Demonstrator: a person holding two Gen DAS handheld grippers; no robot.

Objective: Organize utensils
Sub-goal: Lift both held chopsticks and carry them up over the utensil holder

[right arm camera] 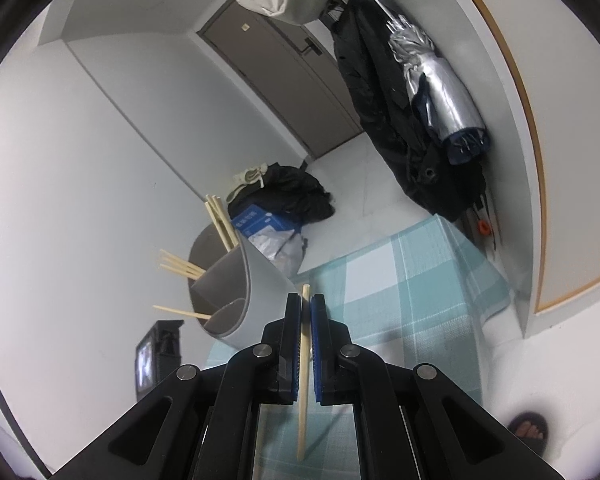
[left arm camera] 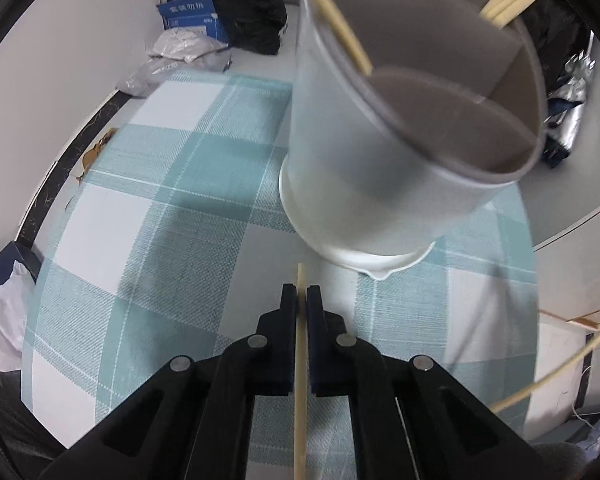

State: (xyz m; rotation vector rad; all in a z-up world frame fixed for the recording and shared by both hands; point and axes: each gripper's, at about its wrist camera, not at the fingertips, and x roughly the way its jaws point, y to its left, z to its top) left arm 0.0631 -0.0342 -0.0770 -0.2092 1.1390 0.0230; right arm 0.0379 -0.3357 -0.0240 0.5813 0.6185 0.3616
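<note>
Several chopsticks already stand in the divided grey holder [left arm camera: 380, 152] on the checked cloth; two remain outside, one chopstick [left arm camera: 300, 380] clenched in the left claw [left arm camera: 301, 300], another [right arm camera: 303, 380] in the right claw [right arm camera: 306, 308]

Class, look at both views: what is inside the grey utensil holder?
The utensil holder has dividers, with wooden chopsticks leaning out of separate compartments. Its walls hide their lower ends and the bottom.

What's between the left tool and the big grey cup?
Only bare checked cloth, seen in the left wrist view. The left tool pinches one chopstick; the cup stands just beyond.
</note>
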